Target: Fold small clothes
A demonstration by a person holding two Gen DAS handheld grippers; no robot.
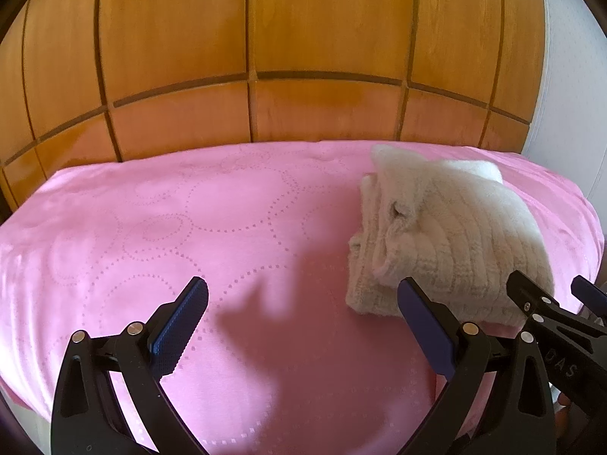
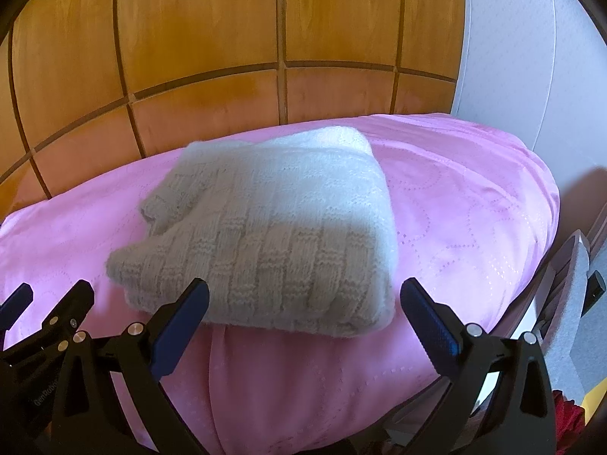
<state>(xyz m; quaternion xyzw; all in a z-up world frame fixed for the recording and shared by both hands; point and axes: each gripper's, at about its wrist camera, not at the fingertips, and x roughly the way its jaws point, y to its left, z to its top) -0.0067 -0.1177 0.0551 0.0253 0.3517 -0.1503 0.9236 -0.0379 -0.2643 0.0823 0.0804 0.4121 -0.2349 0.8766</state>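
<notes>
A cream knitted garment (image 1: 447,235) lies folded into a thick rectangle on a pink bedspread (image 1: 189,227). In the right wrist view the garment (image 2: 265,235) fills the middle of the bed. My left gripper (image 1: 303,295) is open and empty, above the bedspread to the left of the garment. My right gripper (image 2: 303,295) is open and empty, just in front of the garment's near edge. The right gripper also shows at the right edge of the left wrist view (image 1: 550,292). The left gripper shows at the left edge of the right wrist view (image 2: 53,295).
A wooden panelled headboard (image 1: 265,57) rises behind the bed. A white wall (image 2: 531,57) stands at the right. Grey and dark objects (image 2: 576,284) sit beside the bed's right edge. The pink spread (image 2: 474,208) lies bare around the garment.
</notes>
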